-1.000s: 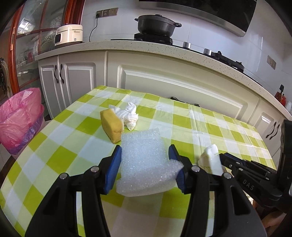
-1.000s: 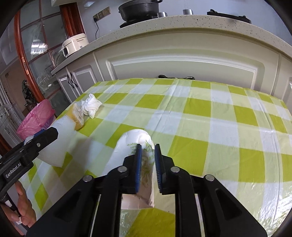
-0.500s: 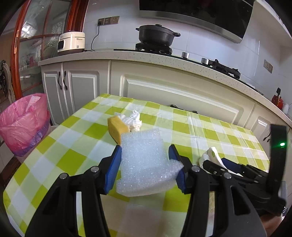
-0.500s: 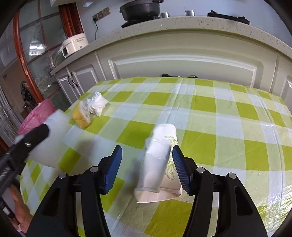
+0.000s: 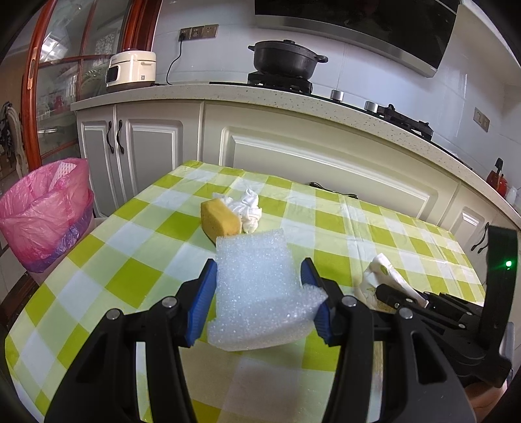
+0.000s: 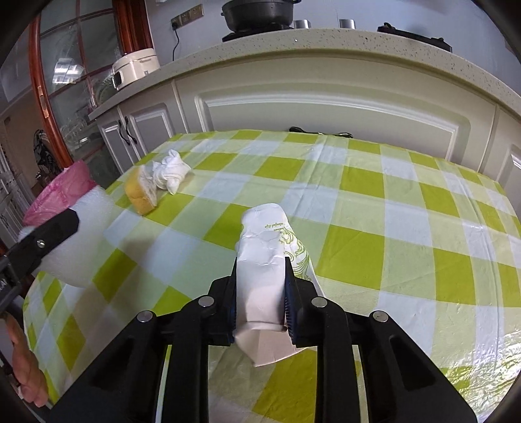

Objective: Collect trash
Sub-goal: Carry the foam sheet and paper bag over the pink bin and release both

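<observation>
Left claw (image 5: 259,294) grips foam sheet (image 5: 257,286) (right claw (image 6: 260,296) clamps paper cup (image 6: 263,260)).

Kitchen scene. A table (image 5: 140,279) is covered by a green-and-white checked tablecloth (image 6: 407,208). Behind it, cream cabinets (image 5: 312,156) with dark handles are topped by a speckled countertop (image 5: 228,92). A black pot (image 5: 286,60) is seated on a gas hob (image 5: 280,83); a range hood (image 5: 358,22) is mounted above. A cream rice cooker (image 5: 132,68) is plugged into a wall socket strip (image 5: 198,32). Walls are tiled white. At left, a red-framed glass cabinet (image 5: 62,81) is seen. A red kettle (image 5: 496,180) is placed at far right. Daylight glare is reflected off the tablecloth.
</observation>
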The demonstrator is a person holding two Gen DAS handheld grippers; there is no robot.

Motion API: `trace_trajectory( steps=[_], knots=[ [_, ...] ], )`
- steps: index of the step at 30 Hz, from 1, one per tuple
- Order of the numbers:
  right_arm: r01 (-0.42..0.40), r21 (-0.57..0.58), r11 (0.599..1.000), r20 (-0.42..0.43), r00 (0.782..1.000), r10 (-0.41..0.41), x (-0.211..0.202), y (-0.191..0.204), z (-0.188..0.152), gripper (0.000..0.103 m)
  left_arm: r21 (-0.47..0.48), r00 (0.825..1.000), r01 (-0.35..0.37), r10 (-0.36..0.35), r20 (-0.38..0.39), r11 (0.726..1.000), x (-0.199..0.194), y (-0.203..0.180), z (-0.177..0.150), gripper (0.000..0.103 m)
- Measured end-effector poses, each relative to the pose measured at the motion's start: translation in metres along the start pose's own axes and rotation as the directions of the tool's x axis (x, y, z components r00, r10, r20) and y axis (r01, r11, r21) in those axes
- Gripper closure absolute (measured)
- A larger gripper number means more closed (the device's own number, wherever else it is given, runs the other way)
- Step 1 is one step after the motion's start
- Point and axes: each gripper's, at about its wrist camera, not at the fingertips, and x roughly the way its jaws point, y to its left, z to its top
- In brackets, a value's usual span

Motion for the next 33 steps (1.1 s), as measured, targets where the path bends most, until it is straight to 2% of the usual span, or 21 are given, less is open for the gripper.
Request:
trace_trajectory(
  steps=[8, 18, 27, 33],
  knots=[
    [-0.057, -0.029, 0.998, 0.062, 0.996, 0.059, -0.021, 0.016, 0.006, 0.08, 0.007, 0.999, -0.027, 0.027, 0.033, 1.0, -0.014, 0.005, 0.001, 0.052],
    [-0.126, -0.105, 0.986, 0.147, 0.979, 0.141, -0.057, 0.051, 0.026, 0.08, 0.029, 0.992, -0.073, 0.07, 0.107, 0.997, -0.052, 0.02, 0.005, 0.052],
    [-0.168, -0.186, 0.968, 0.171, 0.965, 0.2, -0.078, 0.096, 0.034, 0.08, -0.011, 0.981, -0.106, 0.106, 0.161, 0.994, -0.087, 0.05, 0.008, 0.052],
    [-0.228, -0.267, 0.936, 0.166, 0.946, 0.278, -0.074, 0.141, 0.051, 0.08, -0.06, 0.963, -0.17, 0.179, 0.2, 0.984, -0.113, 0.087, 0.015, 0.052]
  ],
)
